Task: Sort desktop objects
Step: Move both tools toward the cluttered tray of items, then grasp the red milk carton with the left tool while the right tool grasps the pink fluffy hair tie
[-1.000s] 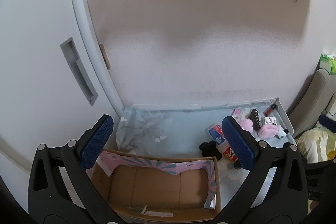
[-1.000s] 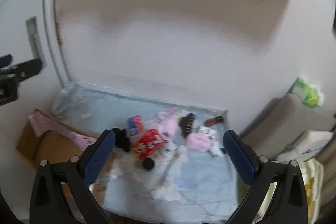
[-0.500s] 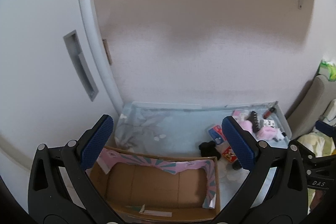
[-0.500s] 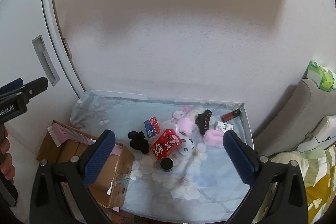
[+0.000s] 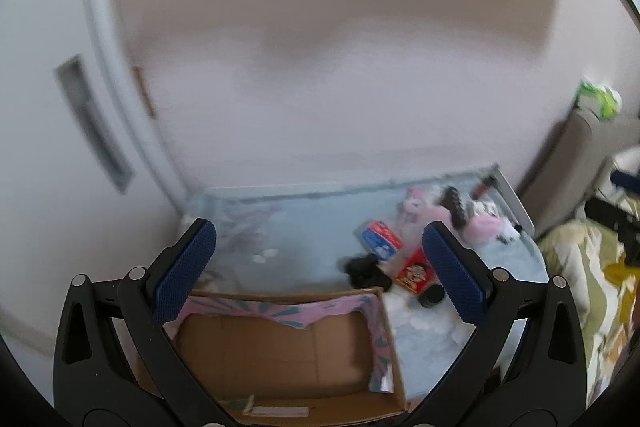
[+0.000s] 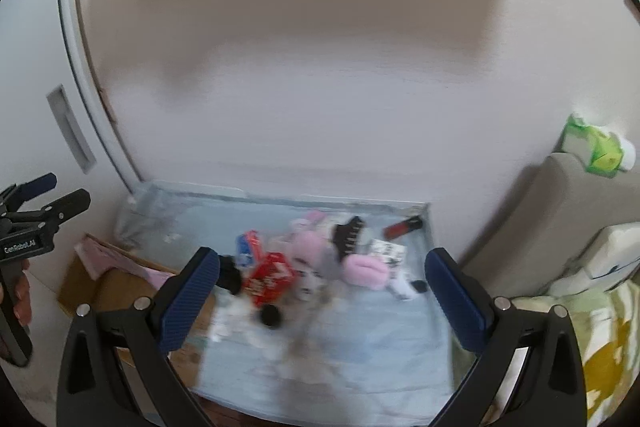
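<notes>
1. Left wrist view: I see my left gripper (image 5: 320,267) with its jaws spread wide and nothing between them. It hangs above the cardboard box (image 5: 280,355), which stands at the front left corner of the table (image 5: 312,223) and looks empty inside. The picture is blurred.
2. Same view: a blue card pack (image 5: 378,239), a black lump (image 5: 366,271), a red box (image 5: 414,273) and a small black round lid (image 5: 431,298) lie close together near the right edge of the table. Pink soft things (image 5: 486,227) lie at the back right corner.
3. Right wrist view: my right gripper (image 6: 322,291) is also wide and holds nothing. It hangs over the table (image 6: 320,355).
4. Same view: the red box (image 6: 270,279) is between the black lump (image 6: 232,277) and the pink soft things (image 6: 366,271). A black hair claw (image 6: 348,233) and a red tube (image 6: 402,227) lie toward the back right corner. The left gripper (image 6: 44,195), held by a hand (image 6: 20,297), shows at the left edge of the picture.
</notes>
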Motion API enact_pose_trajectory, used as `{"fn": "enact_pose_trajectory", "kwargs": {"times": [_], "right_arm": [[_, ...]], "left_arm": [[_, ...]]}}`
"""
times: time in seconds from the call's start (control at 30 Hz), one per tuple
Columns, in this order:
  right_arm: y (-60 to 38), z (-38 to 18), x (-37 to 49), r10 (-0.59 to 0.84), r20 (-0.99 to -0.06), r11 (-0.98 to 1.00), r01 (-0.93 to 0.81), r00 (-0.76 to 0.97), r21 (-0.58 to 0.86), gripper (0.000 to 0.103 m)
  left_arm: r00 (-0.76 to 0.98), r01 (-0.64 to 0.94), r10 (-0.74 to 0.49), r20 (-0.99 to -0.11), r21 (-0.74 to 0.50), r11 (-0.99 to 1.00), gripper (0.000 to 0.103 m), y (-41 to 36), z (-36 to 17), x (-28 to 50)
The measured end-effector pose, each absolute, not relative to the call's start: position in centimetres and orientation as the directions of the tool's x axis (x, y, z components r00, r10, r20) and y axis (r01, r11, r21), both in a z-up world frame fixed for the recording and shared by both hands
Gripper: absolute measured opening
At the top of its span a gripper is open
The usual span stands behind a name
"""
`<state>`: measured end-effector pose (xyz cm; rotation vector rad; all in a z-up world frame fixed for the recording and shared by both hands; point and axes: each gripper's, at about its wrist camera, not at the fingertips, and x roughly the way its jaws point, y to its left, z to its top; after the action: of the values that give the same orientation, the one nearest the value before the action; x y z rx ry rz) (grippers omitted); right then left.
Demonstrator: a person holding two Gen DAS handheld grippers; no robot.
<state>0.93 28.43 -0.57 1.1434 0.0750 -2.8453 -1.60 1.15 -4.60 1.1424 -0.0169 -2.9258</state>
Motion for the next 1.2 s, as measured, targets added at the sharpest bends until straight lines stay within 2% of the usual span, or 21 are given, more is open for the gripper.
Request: {"fn": "enact_pose_trajectory", "kwargs": {"times": [0.13, 0.33, 0.47, 0.83, 0.97, 1.2], "right_arm": [[30.8, -1.9, 1.0, -0.023, -0.724, -0.997, 0.068, -0.69, -0.033, 0.102], [33.9, -5.5, -0.1, -0.059, -0.781, -0.996, 0.087, -0.622, 0.006, 0.102], [35.3, -8.2, -1.7, -0.108, -0.804, -0.989, 0.146, -0.584, 0.026, 0.102], [37.6, -17.1, -9.6, -0.272, -0.842, -0.906, 0.418, -0.466, 0.061, 0.102], [37.0, -19.5, -11.9, -0.304, -0.846, -0.866, 0.496, -0.437, 0.055, 0.102], [35.6, -22.7, -14.0, -0.329, -0.862, -0.811, 0.582, -0.387, 0.048, 0.097]], "left_arm": [[-0.702, -0.099, 0.042, -0.711, 0.039, -0.994, 0.103, 4.9, -7.1, -2.9], [-0.646, -0.221, 0.067, -0.76, 0.102, -0.97, 0.103, 10.8, -12.2, -4.9], [-0.59, -0.259, 0.081, -0.804, 0.093, -0.961, 0.103, 12.8, -15.9, -7.3], [-0.459, -0.295, -0.016, -0.888, 0.169, -0.941, 0.099, 15.6, -24.4, -12.7], [-0.427, -0.285, -0.047, -0.903, 0.184, -0.941, 0.095, 15.9, -25.9, -13.6], [-0.398, -0.323, -0.078, -0.914, 0.219, -0.92, 0.094, 16.7, -26.8, -14.4]]}}
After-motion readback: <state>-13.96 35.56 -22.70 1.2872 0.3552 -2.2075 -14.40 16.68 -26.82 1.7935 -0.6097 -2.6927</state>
